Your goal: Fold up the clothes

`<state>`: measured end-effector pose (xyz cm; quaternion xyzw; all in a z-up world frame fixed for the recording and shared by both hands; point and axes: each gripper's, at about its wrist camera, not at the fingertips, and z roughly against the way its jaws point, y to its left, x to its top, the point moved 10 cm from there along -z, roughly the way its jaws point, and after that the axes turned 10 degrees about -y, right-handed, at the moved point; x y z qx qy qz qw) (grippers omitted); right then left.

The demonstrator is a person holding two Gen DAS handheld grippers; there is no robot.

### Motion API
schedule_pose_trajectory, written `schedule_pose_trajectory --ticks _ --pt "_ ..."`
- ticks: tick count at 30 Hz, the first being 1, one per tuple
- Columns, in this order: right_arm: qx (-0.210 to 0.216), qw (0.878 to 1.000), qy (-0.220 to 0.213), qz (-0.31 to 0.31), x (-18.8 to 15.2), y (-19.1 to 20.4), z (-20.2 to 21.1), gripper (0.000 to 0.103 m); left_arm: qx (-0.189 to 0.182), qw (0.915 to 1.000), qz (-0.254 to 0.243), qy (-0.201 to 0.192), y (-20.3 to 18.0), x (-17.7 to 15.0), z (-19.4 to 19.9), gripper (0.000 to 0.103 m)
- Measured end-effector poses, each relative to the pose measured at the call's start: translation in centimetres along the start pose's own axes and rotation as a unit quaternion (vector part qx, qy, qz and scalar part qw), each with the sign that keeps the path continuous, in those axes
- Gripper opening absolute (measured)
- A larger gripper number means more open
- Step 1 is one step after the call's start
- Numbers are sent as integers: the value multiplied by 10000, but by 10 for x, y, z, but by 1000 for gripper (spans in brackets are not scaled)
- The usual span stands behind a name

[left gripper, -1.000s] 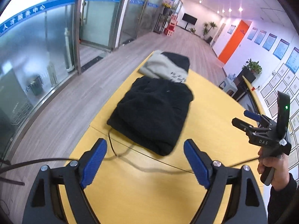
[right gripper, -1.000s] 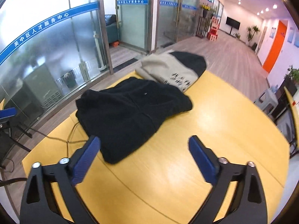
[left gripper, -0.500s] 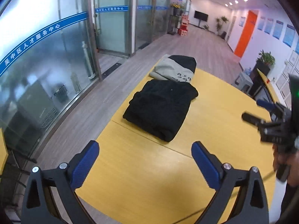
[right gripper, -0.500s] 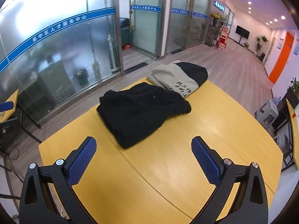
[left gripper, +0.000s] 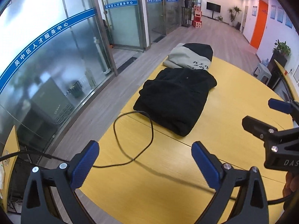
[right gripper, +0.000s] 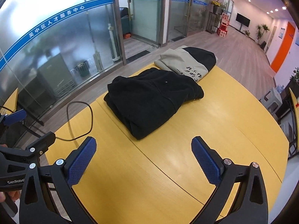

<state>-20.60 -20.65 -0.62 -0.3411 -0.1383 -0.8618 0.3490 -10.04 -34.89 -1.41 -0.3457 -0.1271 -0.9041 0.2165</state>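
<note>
A folded black garment (left gripper: 175, 99) lies on the yellow table (left gripper: 233, 100); it also shows in the right wrist view (right gripper: 151, 99). Behind it lies a folded grey and black garment with printed characters (left gripper: 190, 56), also in the right wrist view (right gripper: 188, 61). My left gripper (left gripper: 144, 160) is open and empty, held back above the near part of the table. My right gripper (right gripper: 143, 156) is open and empty, likewise short of the black garment. Each gripper shows at the edge of the other's view.
A thin black cable (left gripper: 134, 136) loops over the table's near left part, close to the black garment's front edge. Glass walls (left gripper: 56, 56) run along the left. A stool (left gripper: 261, 72) and dark furniture stand off the table's right side.
Both grippers have pulled back from the black garment and sit farther from it. The cable loop now lies on the table in front of the garment. Both stay open.
</note>
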Motion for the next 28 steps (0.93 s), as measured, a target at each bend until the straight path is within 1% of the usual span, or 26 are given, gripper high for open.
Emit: schedule_pose_trajectory --ticks 6,10,15,19,21,25,27,28 --pt "-209 9997 127 -61 2 1 -17 102 -129 9998 -49 123 4 2 -16 101" --pt "-342 9990 251 -109 -2 1 -27 102 -196 9994 -92 274 6 -2 -28 101" --pt "-464 9981 379 -124 -3 -1 -42 102 -376 9986 -112 360 6 -4 -40 103" --pt "-538 9975 447 -105 -6 -4 -47 102 -370 9985 -129 393 6 -1 -49 103" --pt "-560 9972 475 -123 -6 -6 -50 102 -453 9979 -69 467 5 -1 -54 103" --pt "-614 9968 502 -103 -5 -11 -54 102 -433 9985 110 314 8 1 -56 103" --pt "-633 9966 522 -89 -4 -13 -56 102 -368 9989 -16 303 6 1 -59 103" --pt "-641 9965 527 -83 -4 -13 -57 102 -253 9990 -120 351 7 1 -63 103"
